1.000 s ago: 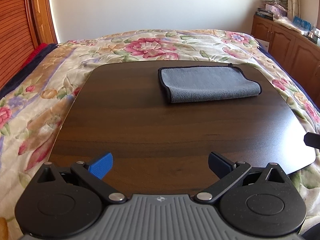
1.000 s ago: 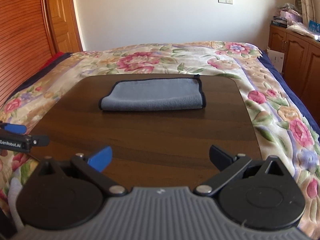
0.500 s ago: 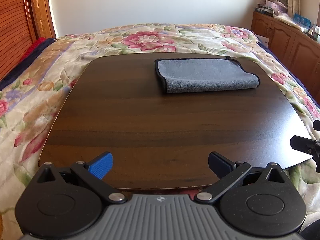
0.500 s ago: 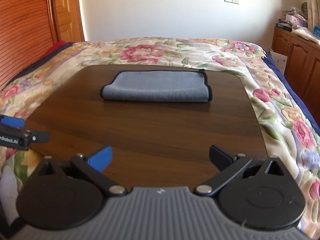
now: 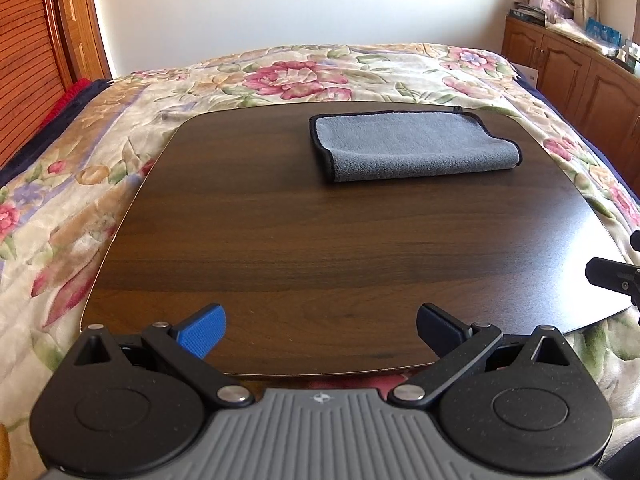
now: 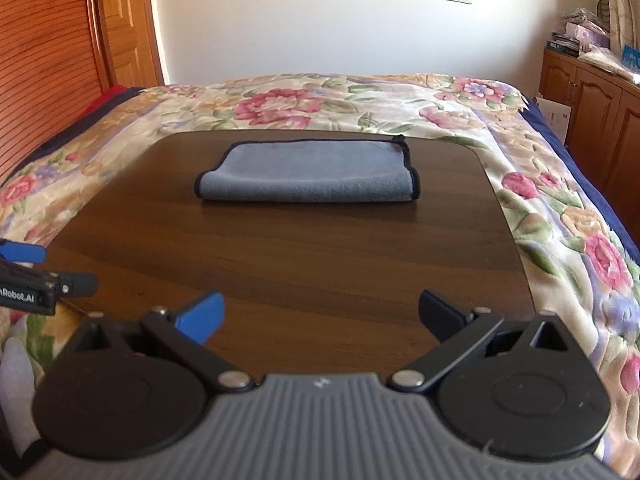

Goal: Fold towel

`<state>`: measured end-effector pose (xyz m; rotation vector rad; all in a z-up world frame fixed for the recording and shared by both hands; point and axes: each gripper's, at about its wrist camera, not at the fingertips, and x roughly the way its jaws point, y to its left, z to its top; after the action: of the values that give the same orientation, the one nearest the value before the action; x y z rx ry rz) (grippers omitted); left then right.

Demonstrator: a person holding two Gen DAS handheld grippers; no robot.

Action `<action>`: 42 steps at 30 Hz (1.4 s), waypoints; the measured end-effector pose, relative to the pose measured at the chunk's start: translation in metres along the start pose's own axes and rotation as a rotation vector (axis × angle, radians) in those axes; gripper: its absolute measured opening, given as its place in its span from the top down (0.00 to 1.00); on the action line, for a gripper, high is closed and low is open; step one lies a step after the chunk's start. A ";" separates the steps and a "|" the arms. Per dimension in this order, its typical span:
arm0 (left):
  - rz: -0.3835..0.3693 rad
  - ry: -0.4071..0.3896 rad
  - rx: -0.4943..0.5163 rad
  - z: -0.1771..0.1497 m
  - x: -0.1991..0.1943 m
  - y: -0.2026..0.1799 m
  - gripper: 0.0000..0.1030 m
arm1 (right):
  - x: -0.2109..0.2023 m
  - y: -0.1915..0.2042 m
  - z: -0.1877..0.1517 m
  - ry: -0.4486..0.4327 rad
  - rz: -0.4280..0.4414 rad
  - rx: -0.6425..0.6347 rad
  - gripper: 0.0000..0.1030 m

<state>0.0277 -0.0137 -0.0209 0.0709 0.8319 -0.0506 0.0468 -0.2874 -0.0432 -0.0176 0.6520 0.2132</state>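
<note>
A grey towel (image 5: 416, 146) with a dark hem lies folded flat at the far side of a dark wooden board (image 5: 320, 240); it also shows in the right wrist view (image 6: 312, 172) on the board (image 6: 300, 264). My left gripper (image 5: 320, 330) is open and empty over the board's near edge, far from the towel. My right gripper (image 6: 320, 316) is open and empty over the near edge too. The right gripper's tip (image 5: 616, 276) shows at the right edge of the left wrist view, and the left gripper's tip (image 6: 40, 284) at the left edge of the right wrist view.
The board rests on a bed with a floral quilt (image 5: 300, 76). Wooden cabinets (image 5: 580, 76) with clutter on top stand at the right. A wooden door and slatted panel (image 6: 60, 52) stand at the left, a white wall behind.
Both grippers have drawn back toward me and tilted a little, so the towel looks farther away. The towel has not moved. Both jaws stay open.
</note>
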 end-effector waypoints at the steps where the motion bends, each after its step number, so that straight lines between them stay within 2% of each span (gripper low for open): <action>1: 0.000 0.000 -0.003 0.000 0.000 0.000 0.03 | 0.000 0.000 0.000 0.000 0.000 0.000 0.00; 42: 0.013 -0.012 -0.018 0.000 -0.001 0.005 0.03 | 0.001 -0.006 -0.001 0.000 -0.012 0.025 0.00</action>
<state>0.0274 -0.0086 -0.0202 0.0594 0.8199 -0.0313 0.0485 -0.2934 -0.0452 0.0028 0.6539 0.1938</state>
